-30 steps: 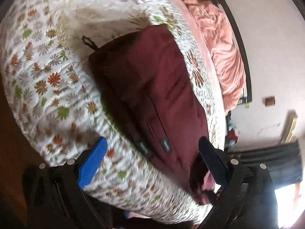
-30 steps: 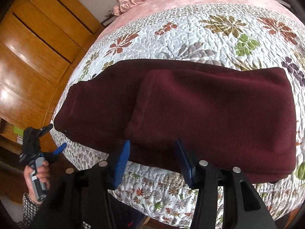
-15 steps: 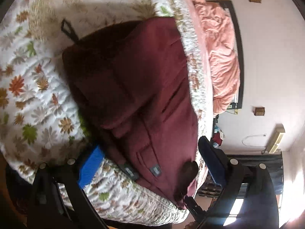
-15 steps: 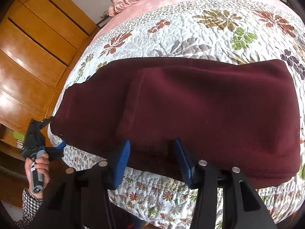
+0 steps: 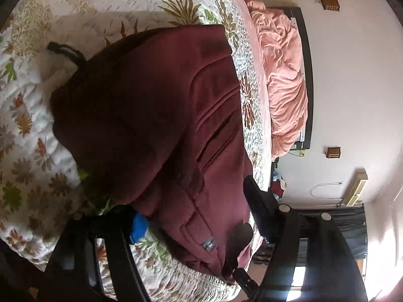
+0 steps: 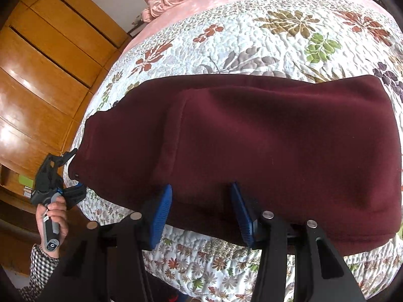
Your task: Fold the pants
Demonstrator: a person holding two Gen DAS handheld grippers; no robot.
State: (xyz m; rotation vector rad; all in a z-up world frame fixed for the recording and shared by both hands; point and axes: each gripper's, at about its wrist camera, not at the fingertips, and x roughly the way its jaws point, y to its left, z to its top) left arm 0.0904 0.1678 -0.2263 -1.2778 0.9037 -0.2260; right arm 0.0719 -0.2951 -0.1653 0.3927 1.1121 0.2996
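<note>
Dark maroon pants lie folded on a floral quilt, one layer doubled over another. In the left wrist view the pants fill the middle, with a small grey label near the waistband. My left gripper is open, its fingers straddling the pants' waist end, the blue pad partly under the cloth. It also shows in the right wrist view at the pants' left end. My right gripper is open, its blue pads either side of the pants' near edge.
A crumpled pink blanket lies at the bed's head. Wooden wardrobe doors stand left of the bed. A black cord loop sticks out from the pants. White wall with a dark curtain beyond.
My left gripper has moved in onto the pants' waist end, so the cloth now lies between its fingers. My right gripper has edged closer to the near edge.
</note>
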